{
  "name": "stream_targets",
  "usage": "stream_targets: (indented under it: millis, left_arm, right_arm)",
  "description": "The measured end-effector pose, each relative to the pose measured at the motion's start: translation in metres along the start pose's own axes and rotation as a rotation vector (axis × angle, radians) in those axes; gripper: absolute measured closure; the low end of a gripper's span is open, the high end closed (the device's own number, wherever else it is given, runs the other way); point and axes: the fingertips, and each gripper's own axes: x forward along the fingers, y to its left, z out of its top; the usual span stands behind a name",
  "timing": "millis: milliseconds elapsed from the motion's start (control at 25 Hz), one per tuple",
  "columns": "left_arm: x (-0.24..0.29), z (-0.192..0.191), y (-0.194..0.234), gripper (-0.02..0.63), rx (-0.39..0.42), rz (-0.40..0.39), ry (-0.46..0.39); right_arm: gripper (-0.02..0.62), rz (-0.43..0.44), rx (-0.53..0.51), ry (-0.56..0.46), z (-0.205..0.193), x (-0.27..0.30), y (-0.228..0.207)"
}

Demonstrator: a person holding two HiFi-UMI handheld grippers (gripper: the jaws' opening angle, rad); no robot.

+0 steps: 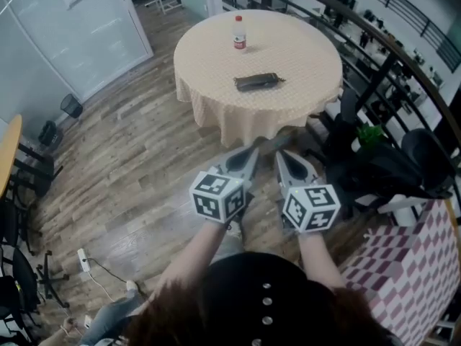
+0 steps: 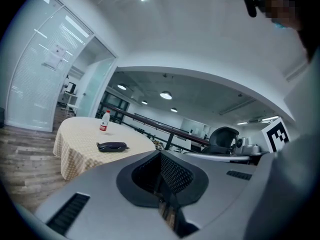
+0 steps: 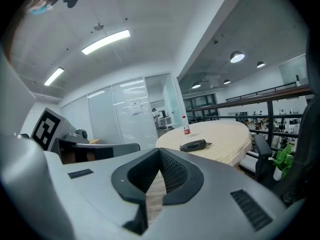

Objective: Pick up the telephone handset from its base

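Observation:
The telephone [image 1: 257,81] is a dark, flat unit lying on a round table with a cream checked cloth [image 1: 209,67], the handset resting on its base. It also shows far ahead in the left gripper view [image 2: 112,146] and the right gripper view [image 3: 194,145]. My left gripper [image 1: 252,153] and right gripper [image 1: 282,156] are held side by side over the wooden floor, short of the table and pointing at it. Both look shut with nothing between the jaws. Seen from their own cameras, the left gripper [image 2: 160,156] and the right gripper [image 3: 160,155] have their pads together.
A white bottle with a red label [image 1: 239,33] stands on the table behind the telephone. A dark curved railing [image 1: 382,45] runs behind and right of the table, with black chairs and bags [image 1: 382,168] and a green plant [image 1: 369,133]. A purple checked surface [image 1: 410,272] is at the near right.

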Motion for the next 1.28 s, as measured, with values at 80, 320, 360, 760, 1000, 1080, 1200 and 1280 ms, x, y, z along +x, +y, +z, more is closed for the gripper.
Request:
stream_targets:
  millis: [80,320,360,760,1000,1080,1200,1280]
  left_arm:
    - [0.011,0.009,0.013,0.6,0.005,-0.012,0.006]
    - [0.043,0.027,0.055,0.6,0.035,-0.043,0.028]
    - [0.048,0.028,0.06,0.6,0.034,-0.05,0.032]
    - [0.086,0.044,0.096,0.6,0.055,-0.111,0.069]
    - [0.097,0.04,0.107,0.6,0.058,-0.127,0.088]
    - [0.1,0.04,0.107,0.6,0.051,-0.132,0.093]
    - [0.105,0.037,0.106,0.6,0.056,-0.137,0.094]
    - [0.108,0.035,0.107,0.6,0.058,-0.133,0.098]
  right_arm:
    - [0.586,-0.01,0.004,-0.002,0.007,0.017,-0.003]
    - [0.586,-0.037,0.003,-0.007,0.023,0.069,-0.009]
    - [0.586,-0.044,0.002,-0.006,0.024,0.076,-0.01]
    - [0.586,-0.1,0.026,-0.015,0.034,0.125,-0.028]
    - [0.586,-0.125,0.04,-0.001,0.029,0.132,-0.033]
    - [0.586,-0.134,0.046,0.005,0.027,0.132,-0.037]
    - [0.586,-0.14,0.05,0.008,0.025,0.132,-0.041]
    - [0.586,-0.138,0.053,0.011,0.024,0.134,-0.043]
